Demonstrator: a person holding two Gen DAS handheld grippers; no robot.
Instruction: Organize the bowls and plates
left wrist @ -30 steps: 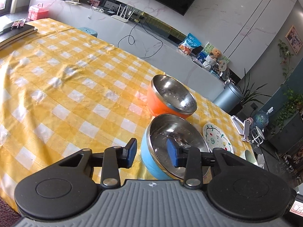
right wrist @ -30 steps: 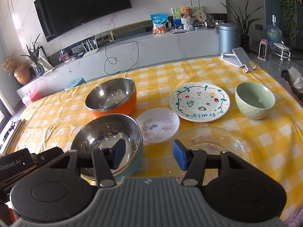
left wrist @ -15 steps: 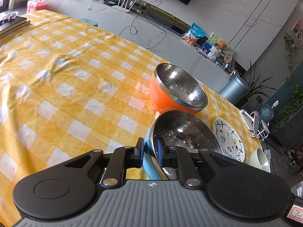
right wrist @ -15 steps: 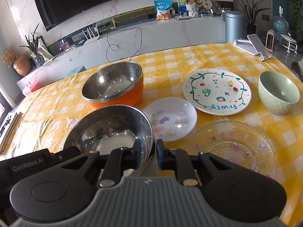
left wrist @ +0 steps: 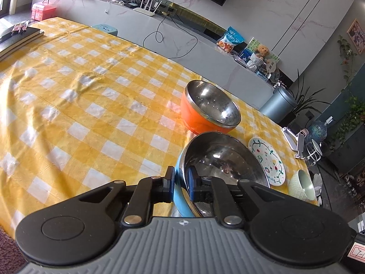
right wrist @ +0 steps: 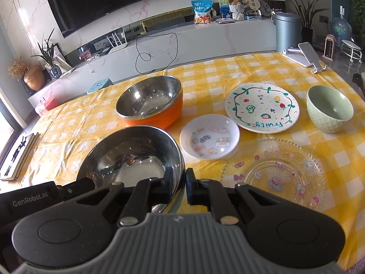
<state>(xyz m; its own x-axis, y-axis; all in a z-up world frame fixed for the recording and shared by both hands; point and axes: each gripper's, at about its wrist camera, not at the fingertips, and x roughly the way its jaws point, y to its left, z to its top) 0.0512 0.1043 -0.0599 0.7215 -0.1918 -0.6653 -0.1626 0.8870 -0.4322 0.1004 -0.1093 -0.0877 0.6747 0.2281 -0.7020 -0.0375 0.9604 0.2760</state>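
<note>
Both grippers, left gripper point(left wrist: 181, 187) and right gripper point(right wrist: 179, 188), have their fingers pinching opposite rims of the blue steel bowl point(right wrist: 132, 157) at lower centre, apparently to nest it in the orange bowl point(right wrist: 151, 101) behind.

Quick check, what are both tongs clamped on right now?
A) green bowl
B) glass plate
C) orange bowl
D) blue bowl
D: the left tongs and the right tongs each pinch the rim of the blue bowl, one finger inside and one outside; the orange bowl sits untouched behind it.
</note>
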